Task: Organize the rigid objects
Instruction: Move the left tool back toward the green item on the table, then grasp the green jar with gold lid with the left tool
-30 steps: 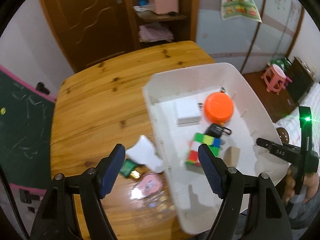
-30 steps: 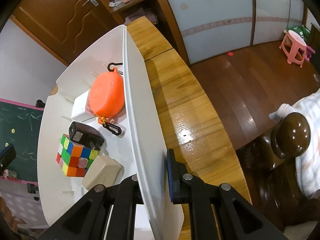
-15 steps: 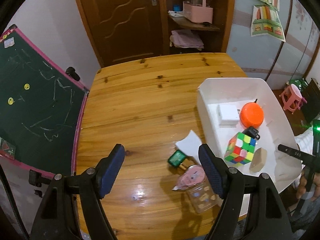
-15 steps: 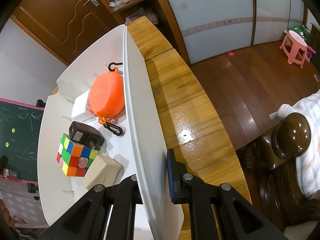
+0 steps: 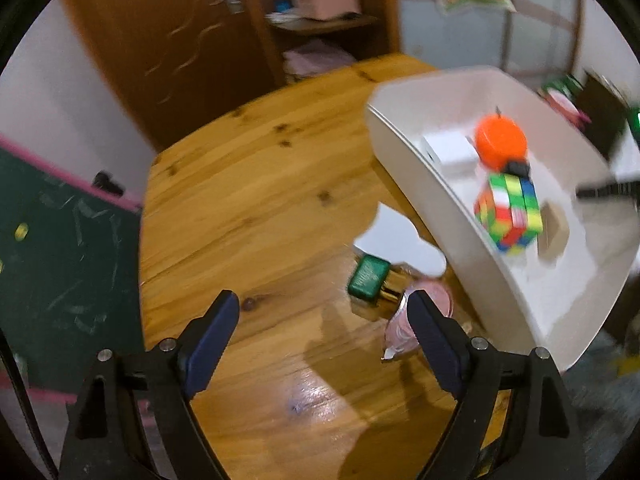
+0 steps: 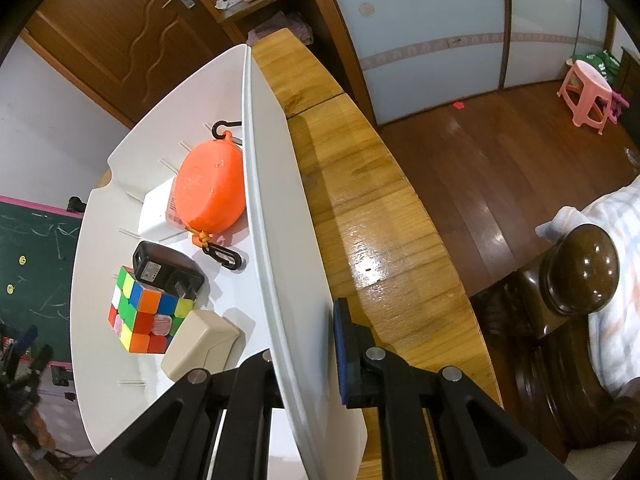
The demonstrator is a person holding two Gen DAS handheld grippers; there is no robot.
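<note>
Lying beside left claw (image 5: 322, 320): green bottle (image 5: 368, 278)

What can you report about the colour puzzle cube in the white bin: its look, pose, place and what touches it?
The puzzle cube is a three-by-three twisty cube, apparently hard plastic, scrambled: orange, green, blue, yellow, red, white and pink tiles mixed on each visible face. It sits flat on the floor of the white bin. A black plug adapter leans on its top far edge, and a beige block rests against its near side. No tongs touch it.
</note>
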